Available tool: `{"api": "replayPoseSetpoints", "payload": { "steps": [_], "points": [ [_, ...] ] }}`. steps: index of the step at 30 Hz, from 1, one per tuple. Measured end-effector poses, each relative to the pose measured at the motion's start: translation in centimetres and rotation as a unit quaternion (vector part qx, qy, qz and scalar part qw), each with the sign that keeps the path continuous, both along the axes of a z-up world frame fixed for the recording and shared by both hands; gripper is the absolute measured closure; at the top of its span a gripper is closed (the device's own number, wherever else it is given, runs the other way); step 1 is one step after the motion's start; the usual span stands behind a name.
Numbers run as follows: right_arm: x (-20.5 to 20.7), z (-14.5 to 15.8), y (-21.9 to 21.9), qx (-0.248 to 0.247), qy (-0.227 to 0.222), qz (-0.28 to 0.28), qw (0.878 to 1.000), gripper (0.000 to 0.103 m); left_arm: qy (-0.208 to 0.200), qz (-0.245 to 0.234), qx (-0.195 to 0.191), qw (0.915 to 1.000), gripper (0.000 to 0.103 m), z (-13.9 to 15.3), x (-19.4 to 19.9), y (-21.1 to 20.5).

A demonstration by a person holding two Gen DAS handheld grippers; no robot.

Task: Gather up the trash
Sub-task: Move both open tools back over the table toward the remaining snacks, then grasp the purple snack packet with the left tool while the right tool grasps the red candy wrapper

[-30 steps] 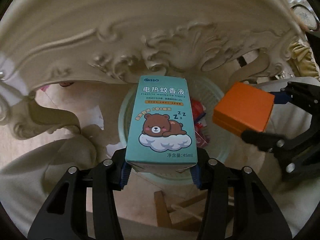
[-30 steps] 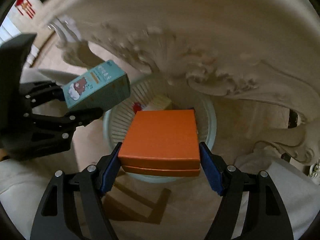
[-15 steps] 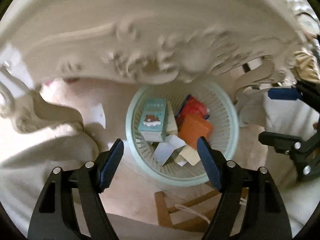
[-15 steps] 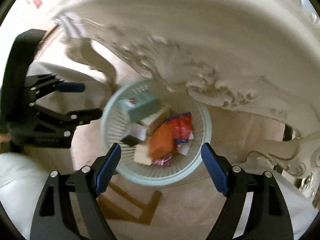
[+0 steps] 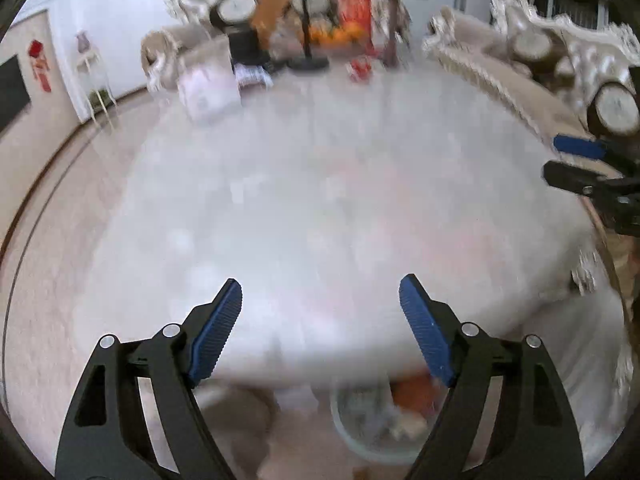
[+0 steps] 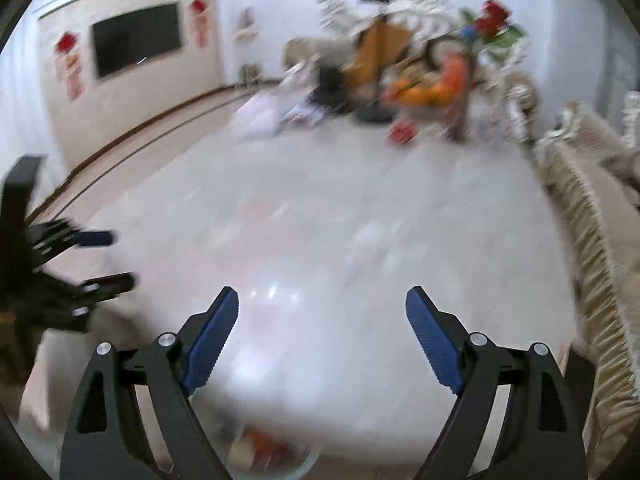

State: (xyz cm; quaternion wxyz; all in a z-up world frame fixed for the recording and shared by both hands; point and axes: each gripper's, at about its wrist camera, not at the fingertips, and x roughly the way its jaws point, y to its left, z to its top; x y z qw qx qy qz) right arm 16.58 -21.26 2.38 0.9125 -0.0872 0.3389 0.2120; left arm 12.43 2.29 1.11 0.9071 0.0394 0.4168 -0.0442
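Left tongs [image 5: 320, 294] and right tongs [image 6: 322, 302] are opening, both empty.

I am looking across a pale table [image 6: 360, 240]; beyond it, a dark screen [image 6: 136, 38] is hanging on the wall.

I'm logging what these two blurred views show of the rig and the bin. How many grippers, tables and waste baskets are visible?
Grippers: 2, left gripper and right gripper, both with jaws opening and nothing between them.
Tables: 1, the white table.
Waste baskets: 1, the basket, below the table's near edge.
Total: 4
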Motion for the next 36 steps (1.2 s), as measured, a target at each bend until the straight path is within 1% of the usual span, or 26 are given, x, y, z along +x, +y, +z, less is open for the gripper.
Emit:
{"api": "replayPoseSetpoints", "payload": {
  "steps": [3,5,9,11,13,15,17,19,20,22,24,26,28,32,34,36],
  "points": [
    [5.4,0.4,0.4,0.007,-0.004,-0.03,1.0,0.021,-0.015,0.02,0.013,0.9996,0.024,1.2,5.3,0.5],
    [9.1,0.4,1.1,0.002,-0.006,-0.046,0.999,0.021,-0.018,0.037,0.014,0.9991,0.024,1.0,9.2,0.7],
    [13.8,0.5,1.0,0.01,0.006,-0.064,0.998,0.021,-0.032,0.071,0.006,0.997,0.024,0.3,16.1,1.9],
    [16.6,0.3,1.0,0.014,0.015,-0.075,0.997,0.021,-0.03,0.084,0.002,0.996,0.024,-0.3,19.0,2.3],
    [18.6,-0.1,1.2,0.008,0.018,-0.08,0.997,0.021,-0.027,0.094,-0.007,0.9952,0.024,-0.6,22.2,2.6],
    [20.7,-0.4,1.8,-0.003,0.02,-0.076,0.997,0.021,-0.028,0.099,-0.017,0.9946,0.024,-0.4,24.4,2.9],
    [22.7,-0.8,2.3,-0.01,0.02,-0.074,0.997,0.021,-0.041,0.11,-0.018,0.993,0.024,0.0,27.1,3.0],
    [24.4,-1.2,2.8,-0.015,0.022,-0.077,0.997,0.021,-0.049,0.12,-0.012,0.9915,0.024,0.4,29.5,3.1],
    [25.2,-1.3,2.9,-0.016,0.024,-0.081,0.996,0.021,-0.051,0.125,-0.005,0.9909,0.024,0.6,31.4,3.2],
    [27.1,-1.5,3.0,-0.007,0.028,-0.09,0.995,0.021,-0.055,0.135,0.011,0.9892,0.024,0.9,34.3,3.4],
    [28.8,-1.8,3.3,0.002,0.037,-0.092,0.995,0.021,-0.059,0.143,0.015,0.9879,0.024,0.9,36.3,3.9],
    [30.1,-2.0,3.7,0.0,0.039,-0.089,0.995,0.021,-0.054,0.158,0.014,0.9859,0.024,0.8,38.2,4.5],
    [31.3,-2.1,4.4,-0.009,0.037,-0.087,0.995,0.021,-0.04,0.166,0.011,0.9853,0.024,0.3,40.1,5.1],
    [33.4,-2.8,4.7,-0.007,0.047,-0.097,0.994,0.021,-0.021,0.172,0.041,0.984,0.024,-0.8,42.1,5.3],
    [34.4,-3.4,4.6,-0.008,0.053,-0.103,0.993,0.021,-0.019,0.17,0.041,0.9844,0.024,-1.2,42.8,5.4],
    [35.2,-4.1,4.6,-0.008,0.062,-0.103,0.993,0.021,-0.005,0.17,0.041,0.9846,0.024,-1.8,43.7,5.5]
  ]
}}
